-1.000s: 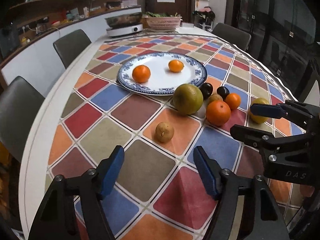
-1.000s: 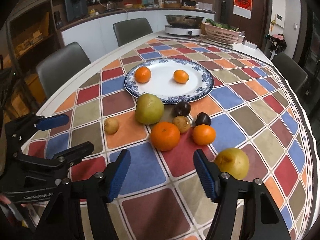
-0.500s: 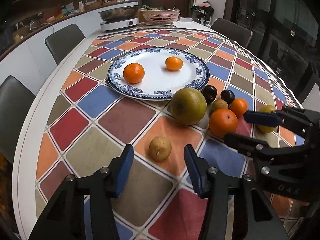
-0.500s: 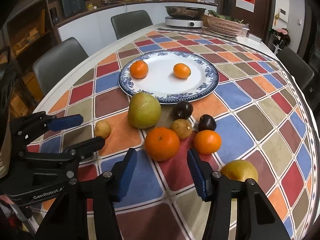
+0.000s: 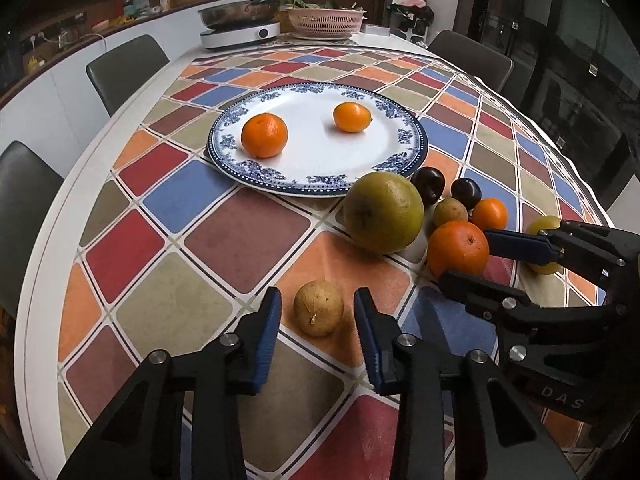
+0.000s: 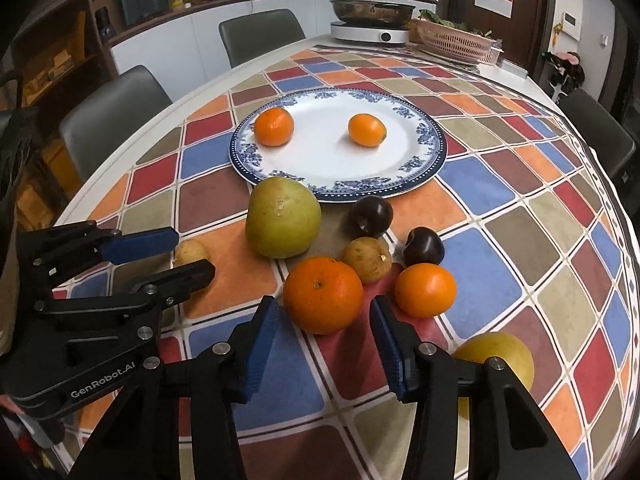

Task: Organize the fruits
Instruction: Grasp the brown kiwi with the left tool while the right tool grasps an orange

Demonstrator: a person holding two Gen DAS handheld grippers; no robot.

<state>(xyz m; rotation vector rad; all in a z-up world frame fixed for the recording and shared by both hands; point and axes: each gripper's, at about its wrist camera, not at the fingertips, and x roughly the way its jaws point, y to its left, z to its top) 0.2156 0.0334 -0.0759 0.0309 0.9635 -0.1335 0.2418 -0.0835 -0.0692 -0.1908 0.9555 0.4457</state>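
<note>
Holding 2 oranges (image 5: 264,135): plate (image 5: 320,184)

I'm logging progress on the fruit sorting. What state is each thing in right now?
Left hand-held gripper: open, straddling the small tan fruit.
Right hand-held gripper: open, at the big orange.
Plate: holds two small oranges.
Green pomelo: on the tablecloth, beside the plate.
Two dark plums: on the tablecloth, untouched.

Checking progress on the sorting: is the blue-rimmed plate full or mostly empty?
Mostly empty. The plate holds only two oranges; the rest of its white surface is bare.
</note>
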